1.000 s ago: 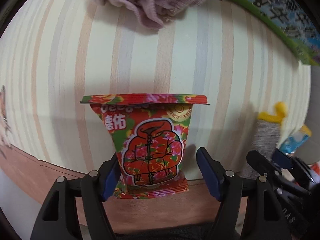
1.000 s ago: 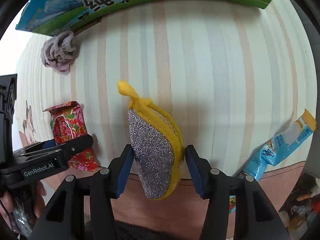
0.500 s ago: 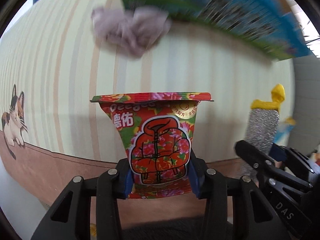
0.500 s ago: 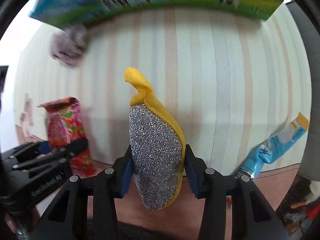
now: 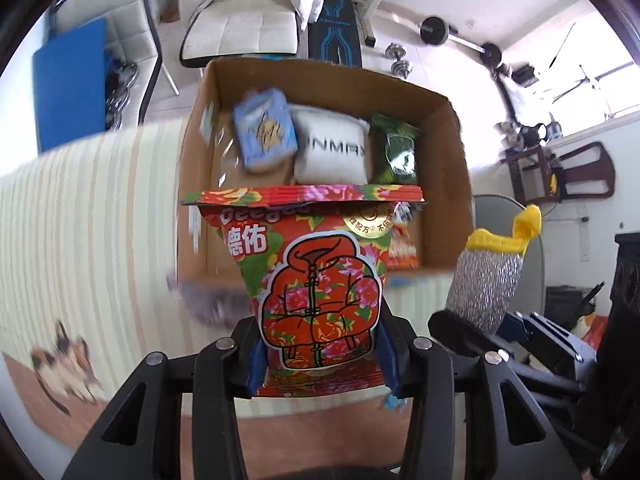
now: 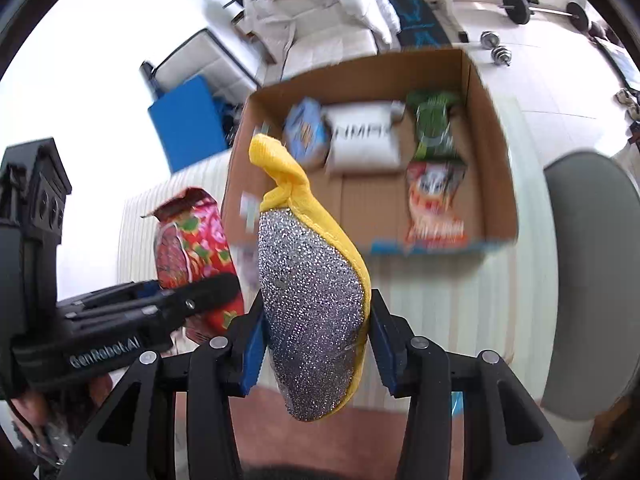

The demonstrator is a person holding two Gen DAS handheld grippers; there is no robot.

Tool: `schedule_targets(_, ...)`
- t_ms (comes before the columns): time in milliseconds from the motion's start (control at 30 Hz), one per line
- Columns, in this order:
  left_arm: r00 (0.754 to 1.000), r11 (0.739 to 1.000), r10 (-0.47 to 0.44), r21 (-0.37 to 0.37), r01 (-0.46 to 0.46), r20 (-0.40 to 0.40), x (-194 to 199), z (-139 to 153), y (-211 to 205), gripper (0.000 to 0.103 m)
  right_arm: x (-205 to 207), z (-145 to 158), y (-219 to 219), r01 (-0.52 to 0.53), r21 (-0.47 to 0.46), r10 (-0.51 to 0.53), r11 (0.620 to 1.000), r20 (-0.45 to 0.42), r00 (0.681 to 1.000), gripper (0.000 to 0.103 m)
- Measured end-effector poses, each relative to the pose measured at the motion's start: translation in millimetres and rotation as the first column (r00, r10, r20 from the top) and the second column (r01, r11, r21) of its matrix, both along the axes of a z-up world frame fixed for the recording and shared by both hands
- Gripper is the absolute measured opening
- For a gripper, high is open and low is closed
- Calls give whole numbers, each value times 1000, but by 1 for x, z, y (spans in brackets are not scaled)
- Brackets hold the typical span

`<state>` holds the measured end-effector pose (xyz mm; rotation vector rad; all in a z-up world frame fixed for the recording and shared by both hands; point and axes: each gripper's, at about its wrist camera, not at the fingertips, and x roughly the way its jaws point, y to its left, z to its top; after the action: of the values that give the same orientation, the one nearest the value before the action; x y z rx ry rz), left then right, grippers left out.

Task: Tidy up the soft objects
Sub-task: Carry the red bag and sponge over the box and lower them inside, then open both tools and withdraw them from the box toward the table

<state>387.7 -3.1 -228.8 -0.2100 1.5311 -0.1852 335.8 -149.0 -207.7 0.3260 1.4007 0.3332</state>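
Red floral snack packet [image 5: 320, 296] is sitting pinched in the left tongs [image 5: 320, 364], just in front of the cardboard box [image 5: 452, 120]. Beside it, the right tongs [image 6: 316, 344] are squeezing the silver-and-yellow scrubbing pad [image 6: 312, 292], also short of the box, above the striped surface [image 5: 100, 220].

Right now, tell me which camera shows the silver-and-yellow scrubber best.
The right wrist view: the scrubber fills the centre, clamped by the right gripper. The left wrist view shows it only small, at the right edge.
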Motion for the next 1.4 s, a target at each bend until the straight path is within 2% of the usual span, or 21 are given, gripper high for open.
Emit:
schedule_targets(133,994,1000,14,-14,-16,-110,40,-37,6,42,40,-19,9,19,-9,-19,1000,-32,999,49)
schedule_targets(233,979,999,22,-20,-26,-204,73,-73,15,42,73,-50,13,16,-47,-19,999,-62,998,49)
schedule_targets(367,952,999,23,-38,-36,-304,92,-116,14,42,98,-92,16,4,-81,-15,997,-131,991,49)
schedule_targets(567,926,999,19,-36,-35,-376,101,-157,11,42,117,-138,19,-9,-123,-17,992,-208,978,49)
schedule_targets(733,913,999,-6,-51,-16,-407,102,-171,8,43,122,-156,23,-29,-149,-7,988,-239,971,49)
schedule_targets(800,910,998,-21,-56,-2,-413,101,-170,9,45,124,-164,26,-42,-144,1,989,-278,961,50)
schedule_targets(833,913,998,-34,-55,12,-408,100,-167,9,51,125,-167,27,-43,-141,0,989,-291,957,53)
schedule_targets(900,926,999,-45,-36,34,-375,100,-157,11,68,125,-168,27,-49,-174,-7,984,-305,952,73)
schedule_targets(933,936,999,-40,-25,33,-350,100,-150,14,82,124,-166,27,-44,-184,-13,982,-300,954,88)
schedule_targets(967,945,999,-31,-16,27,-326,100,-142,17,89,124,-163,27,-37,-174,-15,984,-289,957,91)
schedule_targets(1067,962,1000,-13,17,19,-274,98,-122,26,93,120,-151,23,-14,-157,-30,988,-278,960,91)
schedule_targets(1133,972,999,-2,41,12,-235,94,-109,30,97,118,-140,23,-12,-177,-34,984,-254,967,96)
schedule_targets(1300,993,989,-3,144,20,-117,75,-77,37,97,103,-114,20,3,-231,-49,973,-191,980,103)
schedule_targets(1400,999,983,-5,182,14,-46,63,-62,35,98,96,-104,13,39,-242,-74,970,-141,987,103)
